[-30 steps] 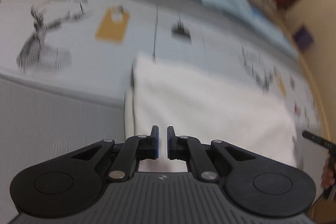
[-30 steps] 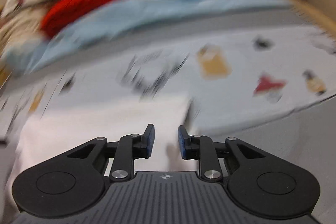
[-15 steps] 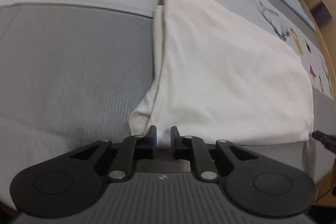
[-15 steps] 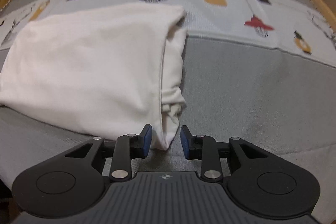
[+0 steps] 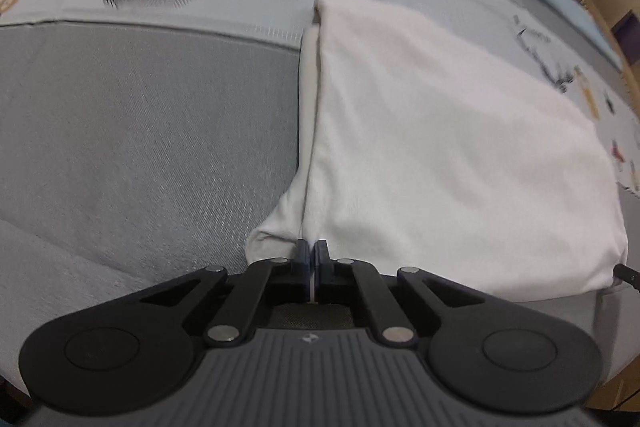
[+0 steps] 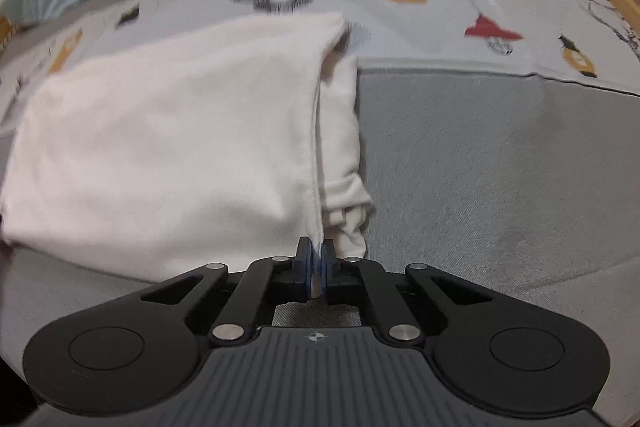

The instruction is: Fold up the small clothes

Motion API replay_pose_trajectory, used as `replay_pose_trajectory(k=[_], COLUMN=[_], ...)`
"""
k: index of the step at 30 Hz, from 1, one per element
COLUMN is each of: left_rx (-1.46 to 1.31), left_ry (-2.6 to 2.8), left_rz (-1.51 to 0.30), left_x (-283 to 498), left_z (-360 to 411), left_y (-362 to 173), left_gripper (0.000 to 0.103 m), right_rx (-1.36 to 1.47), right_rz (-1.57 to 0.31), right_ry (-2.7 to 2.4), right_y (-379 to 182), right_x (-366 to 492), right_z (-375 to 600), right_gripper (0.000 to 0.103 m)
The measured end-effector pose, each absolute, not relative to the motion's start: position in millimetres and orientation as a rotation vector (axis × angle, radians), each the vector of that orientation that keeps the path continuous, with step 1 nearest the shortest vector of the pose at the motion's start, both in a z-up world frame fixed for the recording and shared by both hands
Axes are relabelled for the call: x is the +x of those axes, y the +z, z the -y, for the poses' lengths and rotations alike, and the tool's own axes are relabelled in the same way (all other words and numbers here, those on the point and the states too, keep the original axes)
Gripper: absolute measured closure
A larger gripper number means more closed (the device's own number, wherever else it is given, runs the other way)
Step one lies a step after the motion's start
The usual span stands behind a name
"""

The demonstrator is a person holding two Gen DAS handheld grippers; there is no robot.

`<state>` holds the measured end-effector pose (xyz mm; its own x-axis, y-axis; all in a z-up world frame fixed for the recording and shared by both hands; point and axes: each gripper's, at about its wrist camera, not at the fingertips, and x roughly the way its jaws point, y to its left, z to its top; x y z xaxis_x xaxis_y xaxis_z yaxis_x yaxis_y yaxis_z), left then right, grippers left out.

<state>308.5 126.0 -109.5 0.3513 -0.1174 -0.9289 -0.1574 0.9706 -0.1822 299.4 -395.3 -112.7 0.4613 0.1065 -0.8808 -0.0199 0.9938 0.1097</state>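
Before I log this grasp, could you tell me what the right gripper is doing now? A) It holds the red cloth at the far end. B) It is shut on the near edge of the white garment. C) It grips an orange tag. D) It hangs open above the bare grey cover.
B: in the right wrist view the right gripper has its blue pads pinched together on the near edge of the white garment, with cloth showing between them.
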Motion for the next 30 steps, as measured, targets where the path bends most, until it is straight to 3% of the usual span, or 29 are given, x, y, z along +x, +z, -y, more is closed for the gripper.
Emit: replay_pose_trajectory(k=[6, 12, 17, 21, 23, 24, 30], left_rx=[-0.26, -0.115, -0.153, -0.085, -0.01, 0.015, -0.022], left_ry=[-0.001, 0.103, -0.023, -0.082, -0.063, -0.064, -0.056], left_rz=[-1.215, -1.309, -1.156, -1.237, -1.336, -1.345, -1.261], left_x=[289, 286, 282, 290, 296, 296, 292], left_z=[-132, -132, -118, -95, -87, -83, -86], left_y=[-97, -113, -90, -110, -131, -135, -117], left_gripper=[0.102, 0.102, 0.1, 0.097, 0.097, 0.097, 0.091], right_rx=[0.127, -0.011, 0.111, 0.075, 0.001, -0.045, -0.083], right_rz=[-1.052, -1.148, -0.996, -1.08, -1.188, -1.226, -1.192], right_ry=[0.019, -0.167, -0.112, -0.02, -0.009, -0.008, 0.001], right_y=[-88, -108, -88, -111, -134, -144, -140], right_x=[282, 279, 276, 285, 290, 290, 287], right_z=[404, 405, 410, 395, 386, 382, 375], right_gripper=[0.1, 0.098, 0.098, 0.095, 0.084, 0.084, 0.084])
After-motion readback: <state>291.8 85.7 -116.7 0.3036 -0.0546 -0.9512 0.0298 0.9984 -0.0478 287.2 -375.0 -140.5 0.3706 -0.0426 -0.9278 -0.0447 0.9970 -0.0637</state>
